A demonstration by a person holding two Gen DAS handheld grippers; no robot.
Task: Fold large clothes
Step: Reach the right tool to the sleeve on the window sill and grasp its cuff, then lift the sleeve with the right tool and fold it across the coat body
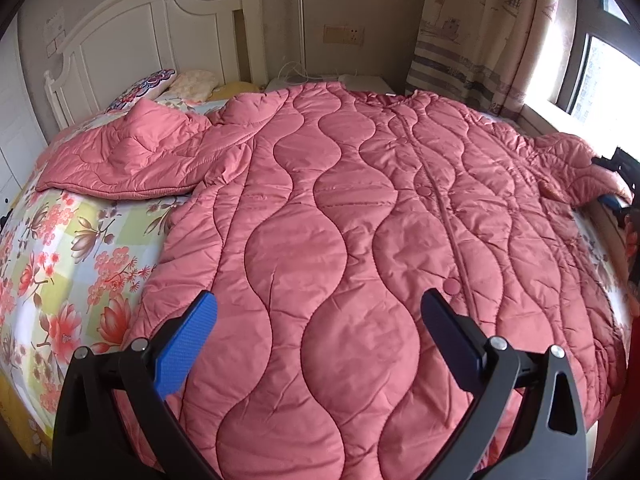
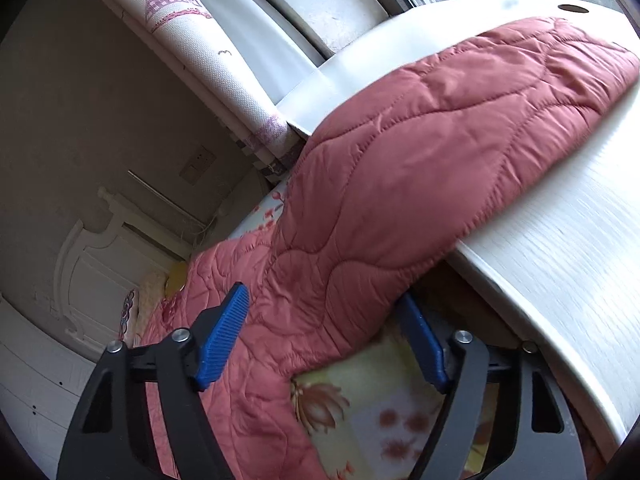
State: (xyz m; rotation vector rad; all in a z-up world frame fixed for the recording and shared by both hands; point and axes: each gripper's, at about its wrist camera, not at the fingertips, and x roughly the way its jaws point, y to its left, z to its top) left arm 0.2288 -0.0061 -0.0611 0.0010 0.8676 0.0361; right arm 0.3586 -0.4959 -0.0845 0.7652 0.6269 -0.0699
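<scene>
A large pink quilted coat (image 1: 360, 220) lies spread flat on the bed, front up, with its snap placket running down the middle. Its left sleeve (image 1: 120, 160) lies folded out over the floral sheet. My left gripper (image 1: 319, 297) hovers open over the coat's near hem, nothing between its fingers. In the right wrist view, the coat's other sleeve (image 2: 420, 152) stretches from the bed up onto a white tabletop (image 2: 560, 240). My right gripper (image 2: 323, 296) straddles this sleeve near the shoulder. Both blue pads flank it without visibly squeezing. The right gripper (image 1: 612, 184) also shows at the coat's far right edge.
The floral bedsheet (image 1: 80, 240) shows at the left and under the sleeve (image 2: 380, 412). A white headboard (image 1: 140, 32) and pillows (image 1: 152, 84) stand at the far end. A curtain (image 1: 480, 40) and window (image 1: 600, 80) close off the right side.
</scene>
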